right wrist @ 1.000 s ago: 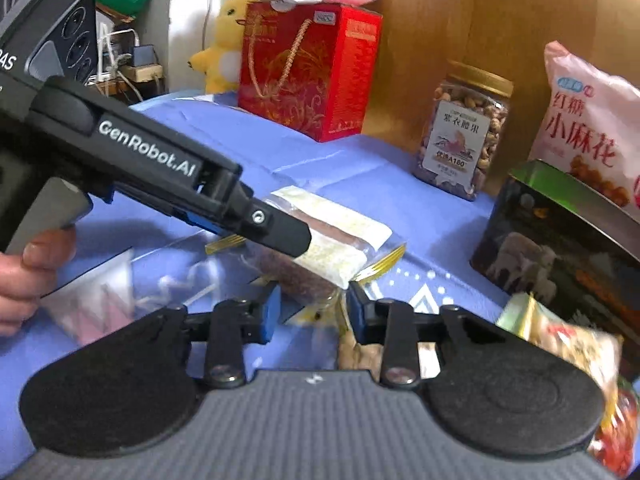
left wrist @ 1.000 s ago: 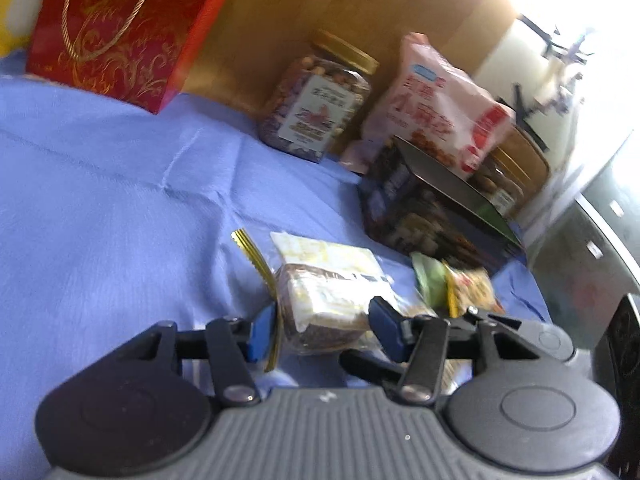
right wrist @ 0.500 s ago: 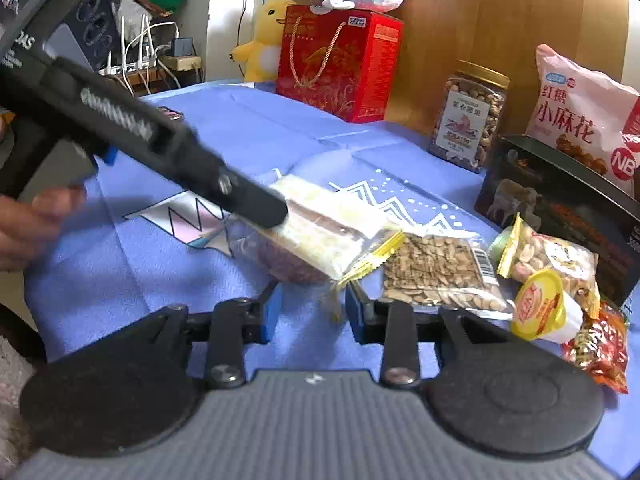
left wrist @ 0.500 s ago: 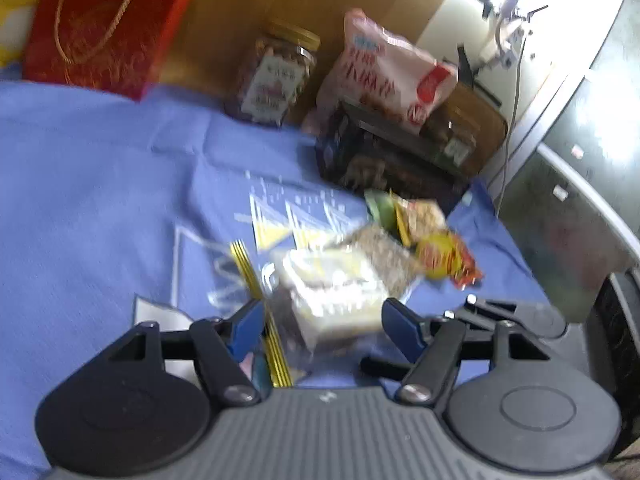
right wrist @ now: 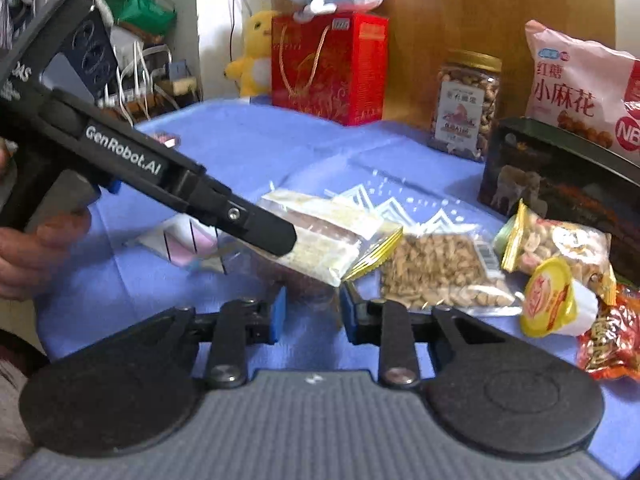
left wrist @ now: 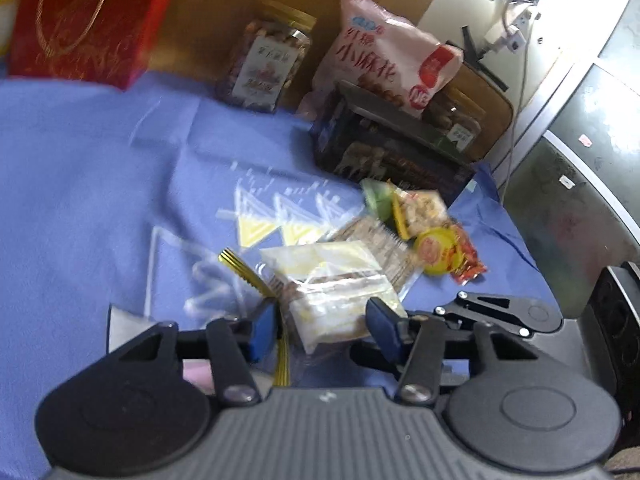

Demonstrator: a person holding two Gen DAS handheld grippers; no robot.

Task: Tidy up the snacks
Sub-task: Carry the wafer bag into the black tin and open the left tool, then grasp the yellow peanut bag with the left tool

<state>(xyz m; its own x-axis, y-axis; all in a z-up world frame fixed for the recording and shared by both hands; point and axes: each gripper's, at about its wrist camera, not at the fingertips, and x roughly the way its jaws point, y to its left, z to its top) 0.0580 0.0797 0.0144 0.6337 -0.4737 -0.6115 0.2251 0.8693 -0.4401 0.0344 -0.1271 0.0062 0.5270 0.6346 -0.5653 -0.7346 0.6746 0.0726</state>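
A clear cake packet with gold edges (left wrist: 332,292) sits between my left gripper's (left wrist: 324,330) blue pads, which close on it and hold it above the blue cloth. In the right wrist view the left gripper (right wrist: 280,236) grips the same packet (right wrist: 332,236). My right gripper (right wrist: 310,312) sits just below the packet, jaws apart and empty. A seed packet (right wrist: 440,272), a nut packet (right wrist: 560,248), a yellow jelly cup (right wrist: 548,300) and a red packet (right wrist: 612,340) lie to the right.
A dark open box (right wrist: 560,176) stands at the right, with a pink snack bag (right wrist: 580,88) behind it. A nut jar (right wrist: 466,104) and a red gift bag (right wrist: 328,68) stand at the back. Plush toys (right wrist: 256,60) are at the far left.
The left gripper has lifted the cake packet off the cloth and drawn it back toward me. The right gripper has pulled back with it and stays open under the packet.
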